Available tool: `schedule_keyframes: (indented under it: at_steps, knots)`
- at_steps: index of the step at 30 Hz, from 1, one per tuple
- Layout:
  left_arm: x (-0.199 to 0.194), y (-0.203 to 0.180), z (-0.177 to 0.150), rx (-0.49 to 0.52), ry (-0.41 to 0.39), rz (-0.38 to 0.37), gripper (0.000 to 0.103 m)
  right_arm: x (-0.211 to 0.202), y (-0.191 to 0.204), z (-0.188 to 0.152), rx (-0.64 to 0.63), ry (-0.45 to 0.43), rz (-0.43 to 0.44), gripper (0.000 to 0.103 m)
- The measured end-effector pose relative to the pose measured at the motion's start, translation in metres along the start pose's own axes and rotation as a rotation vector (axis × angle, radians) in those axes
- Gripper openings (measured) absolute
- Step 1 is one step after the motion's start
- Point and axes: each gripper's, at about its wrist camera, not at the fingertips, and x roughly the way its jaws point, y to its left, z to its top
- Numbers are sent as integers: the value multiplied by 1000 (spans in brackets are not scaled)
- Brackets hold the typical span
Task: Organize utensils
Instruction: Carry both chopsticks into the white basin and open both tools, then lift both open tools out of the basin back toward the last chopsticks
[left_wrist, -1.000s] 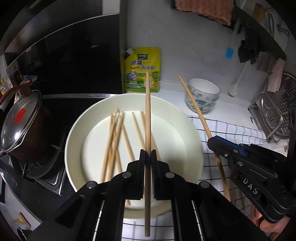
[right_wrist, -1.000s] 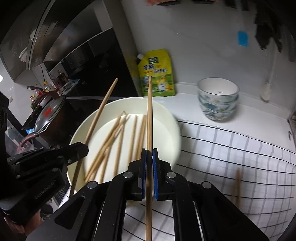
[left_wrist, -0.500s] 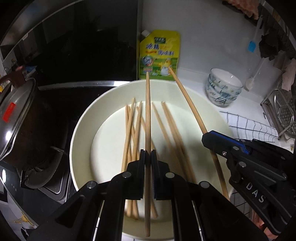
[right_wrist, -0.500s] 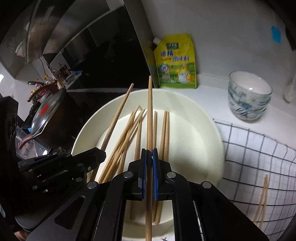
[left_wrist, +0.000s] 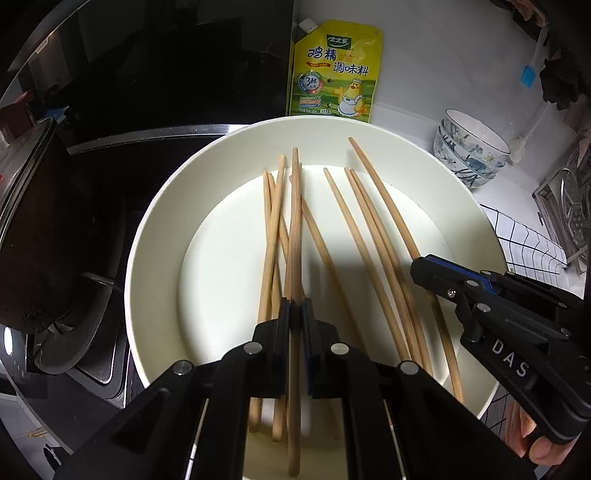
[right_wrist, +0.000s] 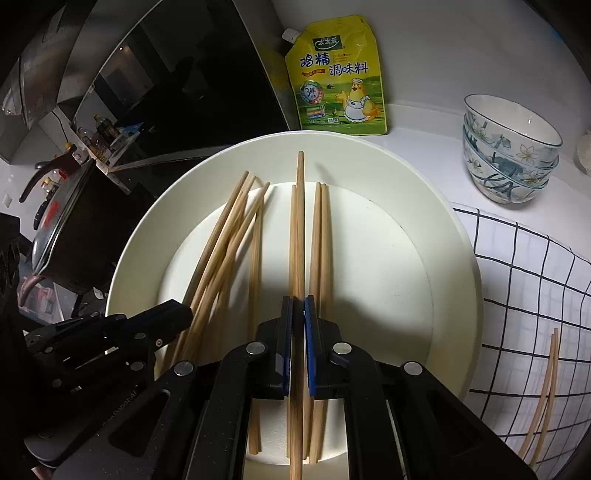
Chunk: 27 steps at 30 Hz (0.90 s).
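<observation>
Left tongs (left_wrist: 295, 306) and right tongs (right_wrist: 298, 306) each clamp one chopstick (left_wrist: 294, 221) (right_wrist: 298, 221) over white plate (left_wrist: 155, 236) of chopsticks.

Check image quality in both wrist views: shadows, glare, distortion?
Left wrist: the left gripper throws a dark shadow across the round cream plate; fisheye bends the wooden chopsticks near the edge. Right wrist: same shadow under the right gripper; the black-and-white checked cloth grid curves; corners vignette black.

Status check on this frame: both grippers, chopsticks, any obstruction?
Left gripper shut on one chopstick. Right gripper shut on another chopstick. Both over the white plate of loose chopsticks. Nothing blocking.
</observation>
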Motion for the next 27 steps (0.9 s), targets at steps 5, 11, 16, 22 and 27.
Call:
schedule_keyframes:
  at_steps: [5,11,16,22,27]
  knots:
    - [-4,3,-1,-27,-2,-7,29,-10,1,-1,-6,-39,-15,11]
    - [-17,5,-2,-38,-32,11,44,-23,1,-5,-5,-63,-17,11]
    - [-26,2,-3,-32,-39,19,48,-34,-2,-9,2,-76,-14,11]
    - [-41,-4,-5,-28,-58,33,48,-49,-9,-18,8,-87,-11,11]
    - [-58,-10,-8,-29,-86,41,49,-65,-19,-25,18,-94,-14,12]
